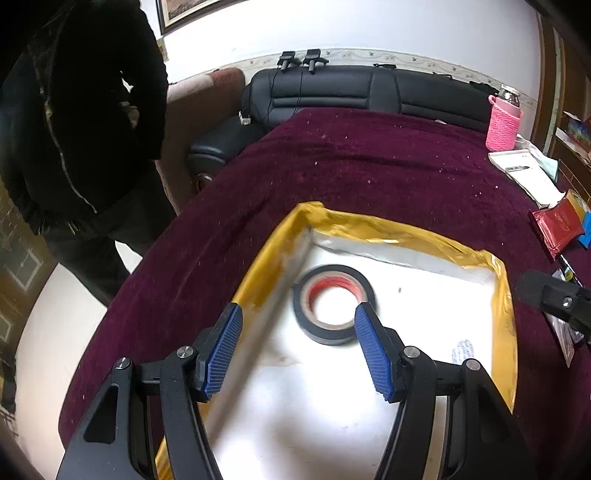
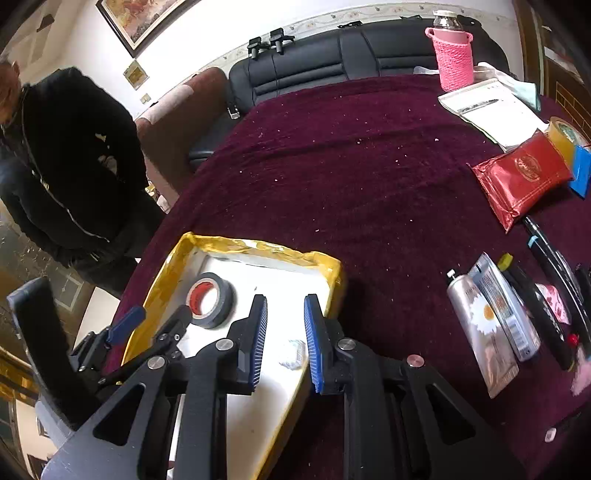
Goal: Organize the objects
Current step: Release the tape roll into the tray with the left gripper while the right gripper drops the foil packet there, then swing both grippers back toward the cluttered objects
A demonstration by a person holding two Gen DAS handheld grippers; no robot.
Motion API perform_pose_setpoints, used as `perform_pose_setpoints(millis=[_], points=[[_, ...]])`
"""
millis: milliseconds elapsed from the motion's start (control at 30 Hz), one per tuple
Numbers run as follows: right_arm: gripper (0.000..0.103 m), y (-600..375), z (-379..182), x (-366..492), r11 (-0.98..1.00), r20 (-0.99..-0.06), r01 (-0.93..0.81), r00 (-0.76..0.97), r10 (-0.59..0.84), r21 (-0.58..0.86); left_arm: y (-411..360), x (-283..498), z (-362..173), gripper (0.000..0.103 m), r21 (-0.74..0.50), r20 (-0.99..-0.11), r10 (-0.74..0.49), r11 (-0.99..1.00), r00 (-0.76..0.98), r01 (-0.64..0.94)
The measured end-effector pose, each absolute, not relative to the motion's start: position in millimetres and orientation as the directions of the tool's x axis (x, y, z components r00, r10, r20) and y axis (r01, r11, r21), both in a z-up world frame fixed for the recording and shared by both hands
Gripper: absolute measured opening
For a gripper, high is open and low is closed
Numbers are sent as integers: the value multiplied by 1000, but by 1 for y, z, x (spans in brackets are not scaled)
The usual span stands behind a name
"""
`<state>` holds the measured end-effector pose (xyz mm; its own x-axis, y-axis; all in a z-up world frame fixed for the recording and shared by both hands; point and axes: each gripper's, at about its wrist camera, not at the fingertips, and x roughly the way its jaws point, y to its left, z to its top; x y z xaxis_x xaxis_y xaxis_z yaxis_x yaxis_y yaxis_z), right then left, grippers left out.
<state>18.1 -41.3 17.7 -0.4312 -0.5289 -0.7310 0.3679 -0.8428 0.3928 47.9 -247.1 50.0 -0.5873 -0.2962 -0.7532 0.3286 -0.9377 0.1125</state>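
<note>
Black tape roll (image 1: 333,303) flat in yellow-rimmed tray (image 1: 504,306), hole upward, between spread left gripper (image 1: 300,316) fingers; right gripper (image 2: 285,302) fingers apart.

A home living room: black leather sofa (image 2: 369,51) beyond the fingers, framed picture (image 2: 136,20) up left, maroon-clothed table (image 2: 351,177) underneath.

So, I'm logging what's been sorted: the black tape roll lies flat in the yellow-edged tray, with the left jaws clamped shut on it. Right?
Not quite. The black tape roll does lie flat in the yellow-edged tray, but the left gripper is open, jaws spread, holding nothing. The left wrist view shows this.
</note>
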Motion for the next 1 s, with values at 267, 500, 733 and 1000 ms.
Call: perform_pose_setpoints(millis=[267,500,733,1000], points=[[18,-28,30,35,-830,-705,391,-449,-549,398,-237,63,61,58,115,-719,-303,-940,-626,322],[18,-5,46,55,-827,-673,407,-488,-556,389,-207,82,95,59,115,-675,-284,-952,-681,283],[24,43,48,78,-865,-671,385,-551,-496,323,-160,113,139,86,84,-587,-217,-975,-780,207],[24,126,84,102,-939,-640,289,-690,-339,186,-86,131,188,88,105,-514,-100,-993,-852,54]])
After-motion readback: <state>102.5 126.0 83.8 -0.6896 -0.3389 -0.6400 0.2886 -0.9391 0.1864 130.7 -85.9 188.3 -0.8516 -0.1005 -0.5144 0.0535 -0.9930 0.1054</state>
